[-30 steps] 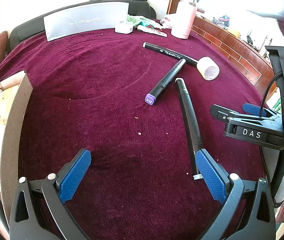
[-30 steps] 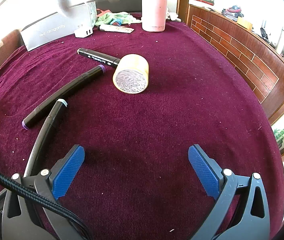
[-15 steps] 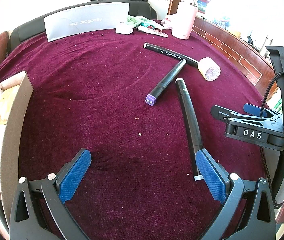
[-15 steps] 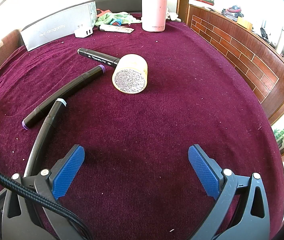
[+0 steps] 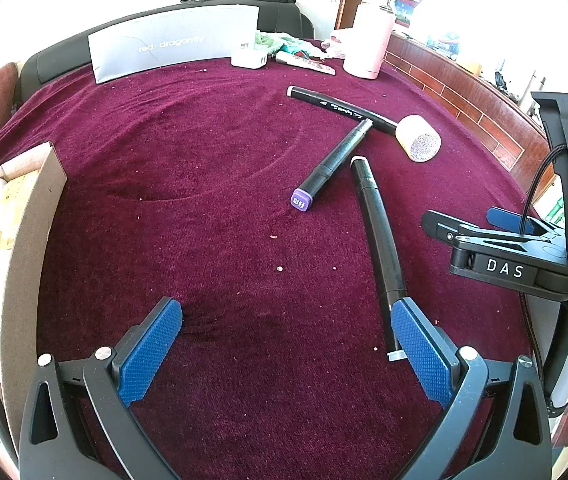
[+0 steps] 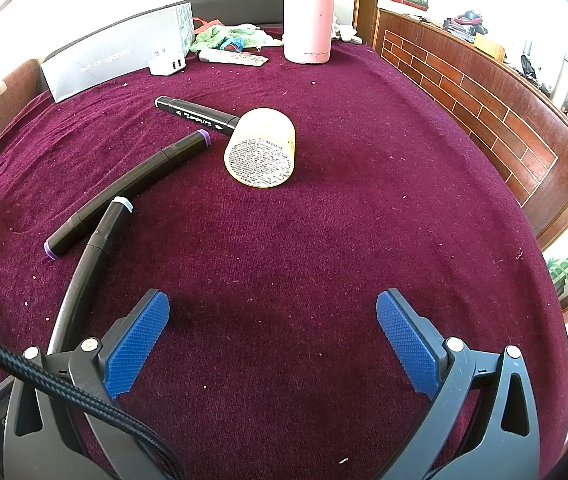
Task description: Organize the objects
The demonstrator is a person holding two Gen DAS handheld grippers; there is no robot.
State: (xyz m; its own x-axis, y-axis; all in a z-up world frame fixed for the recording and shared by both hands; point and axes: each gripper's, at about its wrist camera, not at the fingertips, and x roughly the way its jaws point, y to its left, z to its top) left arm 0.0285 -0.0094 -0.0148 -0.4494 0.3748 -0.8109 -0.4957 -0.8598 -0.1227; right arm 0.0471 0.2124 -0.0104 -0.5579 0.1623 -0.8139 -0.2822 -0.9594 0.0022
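Both grippers low over the maroon tablecloth [image 6: 364,200]. My left gripper [image 5: 286,344]: fingers wide apart, nothing between them; its right pad sits just beside the near end of the white-tipped marker [image 5: 380,232]. My right gripper [image 6: 271,334]: fingers also spread, empty, cloth only between the pads. From the left view I see it off to the right, near the table edge.

Three black markers lie mid-table: the white-tipped one nearest, the purple-capped marker [image 6: 131,190] angled beside it, and the printed marker [image 6: 199,116] farther back, its right end touching the yellow jar [image 6: 261,148] lying on its side.

Cardboard box [image 5: 23,240] at near left. Pink bottle [image 6: 310,16] upright at far edge, grey carton [image 5: 171,46] at far left.
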